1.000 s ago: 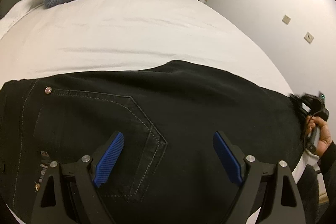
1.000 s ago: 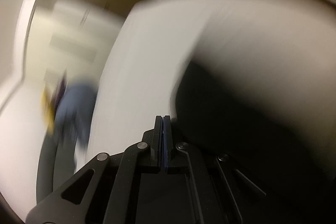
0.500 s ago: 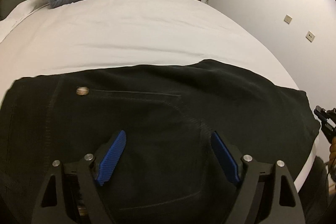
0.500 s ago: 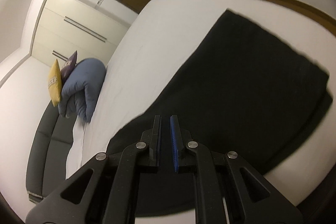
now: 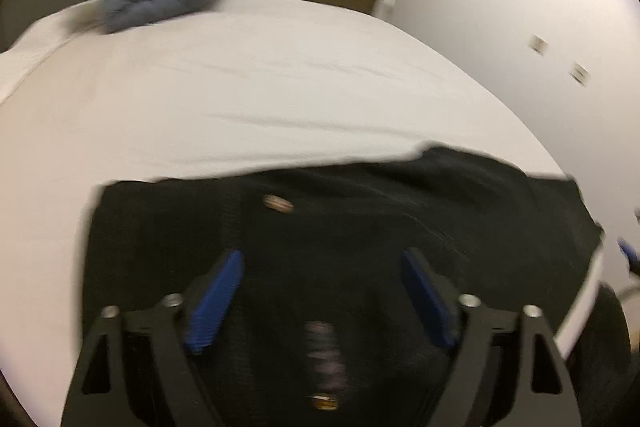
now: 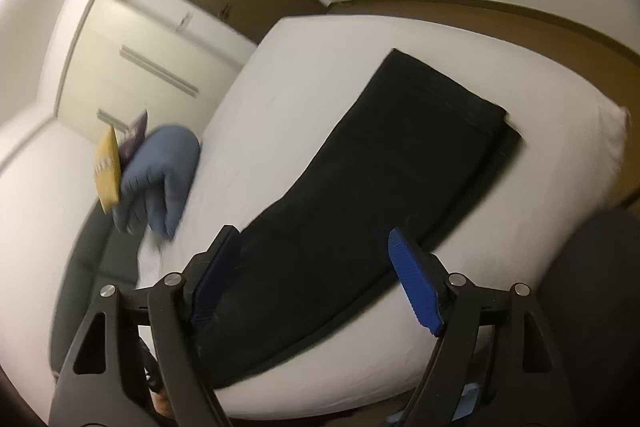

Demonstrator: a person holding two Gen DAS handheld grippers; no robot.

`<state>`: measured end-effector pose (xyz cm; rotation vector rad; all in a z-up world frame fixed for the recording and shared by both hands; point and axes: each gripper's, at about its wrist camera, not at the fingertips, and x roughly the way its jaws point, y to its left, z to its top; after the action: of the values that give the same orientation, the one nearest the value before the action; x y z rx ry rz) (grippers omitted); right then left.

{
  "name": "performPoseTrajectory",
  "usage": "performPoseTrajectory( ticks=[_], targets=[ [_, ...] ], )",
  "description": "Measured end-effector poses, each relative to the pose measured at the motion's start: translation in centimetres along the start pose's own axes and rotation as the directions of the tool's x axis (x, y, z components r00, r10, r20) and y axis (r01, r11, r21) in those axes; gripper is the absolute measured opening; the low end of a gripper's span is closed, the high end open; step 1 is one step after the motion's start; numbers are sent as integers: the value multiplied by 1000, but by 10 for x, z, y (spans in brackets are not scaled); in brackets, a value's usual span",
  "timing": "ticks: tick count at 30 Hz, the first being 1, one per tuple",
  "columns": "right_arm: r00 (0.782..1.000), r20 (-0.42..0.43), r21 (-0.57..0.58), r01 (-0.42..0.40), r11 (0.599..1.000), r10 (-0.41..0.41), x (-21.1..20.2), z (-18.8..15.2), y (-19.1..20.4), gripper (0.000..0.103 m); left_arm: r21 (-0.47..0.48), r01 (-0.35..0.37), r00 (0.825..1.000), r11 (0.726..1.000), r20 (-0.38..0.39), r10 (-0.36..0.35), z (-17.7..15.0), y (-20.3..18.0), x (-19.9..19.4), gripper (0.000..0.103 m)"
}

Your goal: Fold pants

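Black denim, the pants (image 6: 360,187) lie flat on the white bed (image 6: 280,99) near its front edge, as one long narrow strip that seems to have both legs stacked lengthwise. So the first fold looks done, and the crosswise folds that would shorten the strip into a compact stack are probably still left.

At the left end, the left gripper (image 5: 320,267) hovers over the waist part, where a rivet (image 5: 277,203) and a blurred label (image 5: 322,355) show. Its jaws are opening, spread wide, with cloth below them but nothing pinched between the blue pads (image 5: 214,301).

Further right, the right gripper (image 6: 316,251) looks along the strip towards the hem end. Its jaws are opening too and grasp nothing; the cloth lies loose beneath.

Beyond the pants, a grey-blue duvet roll (image 6: 160,171) rests at the head of the bed, well apart from them.
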<state>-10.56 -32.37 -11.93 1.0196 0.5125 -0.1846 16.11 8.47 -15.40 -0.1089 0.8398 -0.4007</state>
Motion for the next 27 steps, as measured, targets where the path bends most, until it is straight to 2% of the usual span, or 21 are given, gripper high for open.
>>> performPoseTrajectory(
  ticks=[3,4,6,7,9,10,14,16,20,24,27],
  targets=[
    [999,-16,52,42,998,-41,-8,-13,-10,77,-84,-22,999,996,25,25,0,9,-13,90],
    [998,-34,108,53,993,-49,-1,-14,-22,77,-86,-31,999,996,31,34,-1,5,-18,90],
    [999,-33,172,23,985,-17,7,-17,-36,77,-83,-25,998,996,62,30,-6,-14,-29,94],
    [999,-16,193,42,980,-40,11,-16,-45,77,-85,-6,997,996,74,13,-9,-24,-31,99],
    [998,10,251,59,966,-64,14,-17,-63,77,-75,30,997,997,79,-24,-14,-50,-28,101],
    [998,27,318,43,947,-54,17,-16,-79,77,-64,48,997,997,69,-44,-16,-65,-23,101],
    [995,94,445,-23,895,-21,19,-18,-115,73,1,102,995,995,4,-102,-17,-122,5,101],
    [994,108,466,-44,884,-7,14,-16,-123,73,18,132,991,991,-9,-132,-14,-146,14,101],
    [994,107,417,-24,908,-22,-8,-11,-116,73,64,161,986,985,-48,-158,-15,-181,26,101],
    [985,151,505,-148,850,82,-24,-8,-127,71,70,157,984,985,-95,-151,-22,-190,42,101],
    [984,128,484,-170,858,123,-26,-3,-116,63,57,118,985,991,-134,-110,-28,-185,52,101]
  ],
)
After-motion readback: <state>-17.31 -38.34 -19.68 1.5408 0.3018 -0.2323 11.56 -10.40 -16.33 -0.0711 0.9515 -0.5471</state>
